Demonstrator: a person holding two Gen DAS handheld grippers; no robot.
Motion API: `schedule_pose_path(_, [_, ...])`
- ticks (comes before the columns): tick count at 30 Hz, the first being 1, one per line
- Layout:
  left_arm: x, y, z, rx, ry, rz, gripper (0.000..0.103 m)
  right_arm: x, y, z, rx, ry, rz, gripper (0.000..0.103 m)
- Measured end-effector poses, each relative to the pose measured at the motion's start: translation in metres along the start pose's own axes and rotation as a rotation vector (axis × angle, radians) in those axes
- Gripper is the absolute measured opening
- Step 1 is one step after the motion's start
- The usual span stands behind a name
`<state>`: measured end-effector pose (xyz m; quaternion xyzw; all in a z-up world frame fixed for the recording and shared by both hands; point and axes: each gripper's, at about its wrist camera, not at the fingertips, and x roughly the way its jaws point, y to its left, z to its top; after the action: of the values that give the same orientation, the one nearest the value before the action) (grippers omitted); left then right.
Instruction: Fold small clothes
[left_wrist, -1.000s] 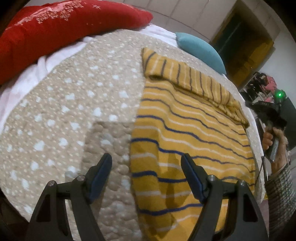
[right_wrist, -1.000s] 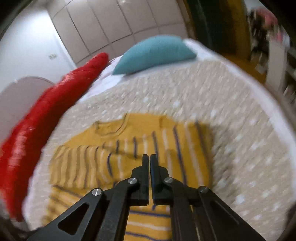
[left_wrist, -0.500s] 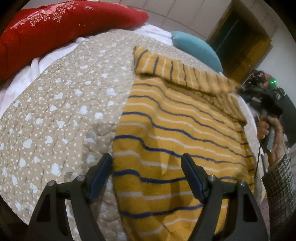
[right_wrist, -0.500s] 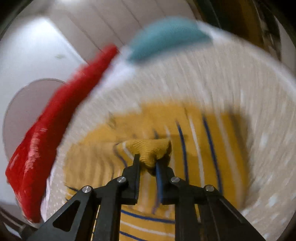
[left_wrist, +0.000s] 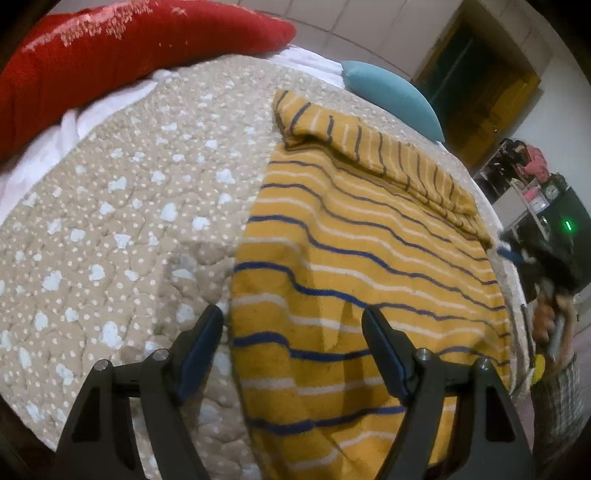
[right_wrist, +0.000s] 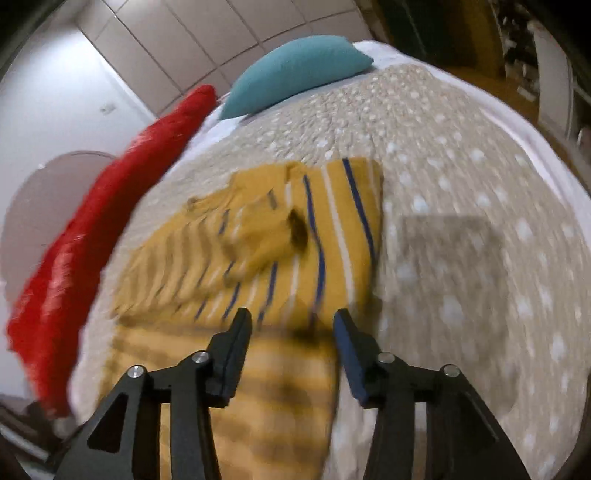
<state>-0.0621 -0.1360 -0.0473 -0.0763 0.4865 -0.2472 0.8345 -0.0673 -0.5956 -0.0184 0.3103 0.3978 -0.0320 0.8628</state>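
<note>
Quilted bed bears a striped top; left gripper and right gripper are both opening, empty.

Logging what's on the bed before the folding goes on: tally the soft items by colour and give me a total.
Yellow striped garment: 1
Red pillow: 1
Teal pillow: 1
Beige spotted quilt: 1
White sheet: 1
Total: 5
</note>
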Motion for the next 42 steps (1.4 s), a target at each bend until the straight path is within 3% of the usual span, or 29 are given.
schedule_pose_path(3, [0.001,0.005,-0.003,-0.02,-0.022,-0.064,0.091,-0.033,-0.004,-0.036,-0.031,0.038,0.019,0.056])
schedule_pose_path(8, [-0.001,0.004,-0.009,-0.025,0.017,-0.083,0.09,-0.058,-0.017,-0.118,-0.013,0.116,0.091,0.056])
schedule_pose_path(10, [-0.006,0.002,-0.013,-0.065,0.033,-0.123,0.073,-0.054,-0.015,-0.143,-0.008,0.129,0.129,0.056])
schedule_pose_path(11, [-0.007,0.001,-0.016,-0.078,0.051,-0.156,0.047,-0.054,-0.013,-0.157,0.002,0.117,0.165,0.057])
schedule_pose_path(12, [-0.006,0.0,-0.021,-0.093,0.078,-0.195,0.028,-0.053,-0.01,-0.165,0.012,0.11,0.196,0.057])
schedule_pose_path(13, [-0.005,-0.002,-0.028,-0.106,0.096,-0.213,0.026,-0.051,-0.006,-0.174,0.028,0.106,0.247,0.057])
schedule_pose_path(16, [-0.009,-0.005,-0.044,-0.113,0.068,-0.204,0.026,-0.042,0.008,-0.191,0.044,0.125,0.366,0.057])
schedule_pose_path(19, [-0.01,0.002,-0.054,-0.153,0.041,-0.258,0.037,-0.037,0.023,-0.202,0.015,0.123,0.379,0.057])
schedule_pose_path(23, [-0.01,-0.003,-0.055,-0.15,0.031,-0.312,0.061,-0.036,0.033,-0.212,0.009,0.103,0.371,0.057])
schedule_pose_path(26, [-0.009,-0.019,-0.054,-0.108,0.017,-0.274,0.072,-0.031,0.045,-0.218,0.028,0.082,0.352,0.057])
schedule_pose_path(29, [-0.008,-0.035,-0.059,-0.052,-0.011,-0.175,0.071,-0.027,0.056,-0.228,0.031,0.049,0.316,0.057])
schedule_pose_path(31, [-0.008,-0.04,-0.061,-0.029,-0.018,-0.095,0.05,-0.025,0.065,-0.232,0.005,0.021,0.265,0.056])
schedule_pose_path(32, [-0.007,-0.042,-0.06,-0.019,-0.007,-0.048,0.03,-0.024,0.069,-0.233,-0.01,0.013,0.238,0.046])
schedule_pose_path(33, [-0.006,-0.04,-0.056,-0.023,0.015,-0.041,0.02,-0.022,0.075,-0.233,-0.035,0.009,0.182,0.036])
schedule_pose_path(34, [-0.006,-0.036,-0.053,-0.041,0.032,-0.061,0.017,-0.02,0.078,-0.231,-0.05,0.013,0.152,0.017])
schedule_pose_path(35, [-0.009,-0.031,-0.048,-0.075,0.052,-0.087,0.016,-0.018,0.077,-0.226,-0.05,0.029,0.159,0.014])
schedule_pose_path(38, [-0.026,-0.036,-0.042,-0.068,0.027,-0.093,0.014,-0.025,0.065,-0.209,0.037,0.041,0.249,0.012])
schedule_pose_path(42, [-0.046,-0.051,-0.049,-0.015,-0.007,-0.092,0.007,-0.059,0.063,-0.204,0.035,0.011,0.326,0.012])
